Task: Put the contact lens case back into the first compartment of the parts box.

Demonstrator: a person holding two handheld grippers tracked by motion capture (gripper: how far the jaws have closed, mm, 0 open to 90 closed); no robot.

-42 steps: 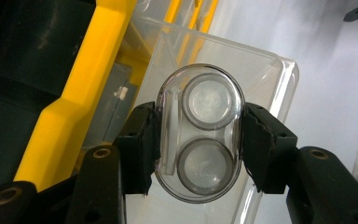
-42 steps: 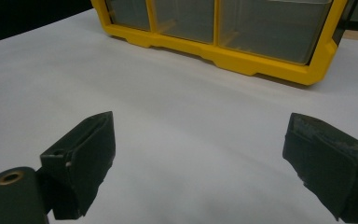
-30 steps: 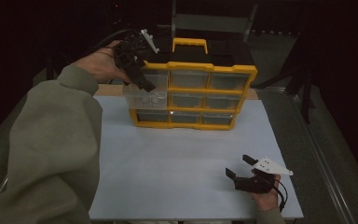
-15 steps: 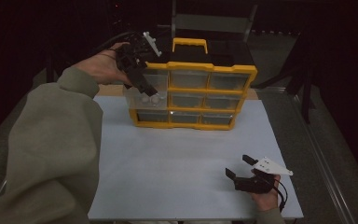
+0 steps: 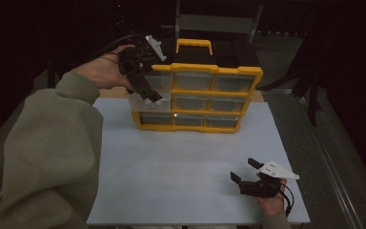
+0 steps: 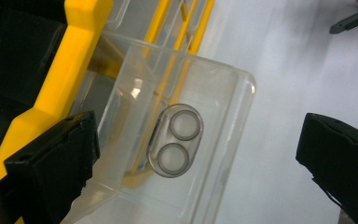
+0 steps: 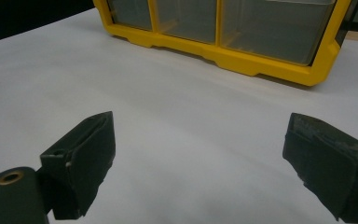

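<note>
Yellow plastic frames the small drawer cabinet with clear drawers (image 5: 198, 98) at the far end of the white table top (image 5: 181, 157) in the high view. My left gripper (image 5: 147, 93) hangs over its pulled-out clear plastic drawer (image 5: 145, 98) at the cabinet's left end. My right gripper (image 5: 245, 172) rests low on the table near the front right corner, jaws spread.

In the left gripper view, my jaws stand wide apart with nothing between them, and a clear two-lobed capsule-shaped piece (image 6: 175, 140) lies inside the drawer.

In the right gripper view, my jaws gape wide and empty above bare white table, the cabinet's bottom row beyond them.
</note>
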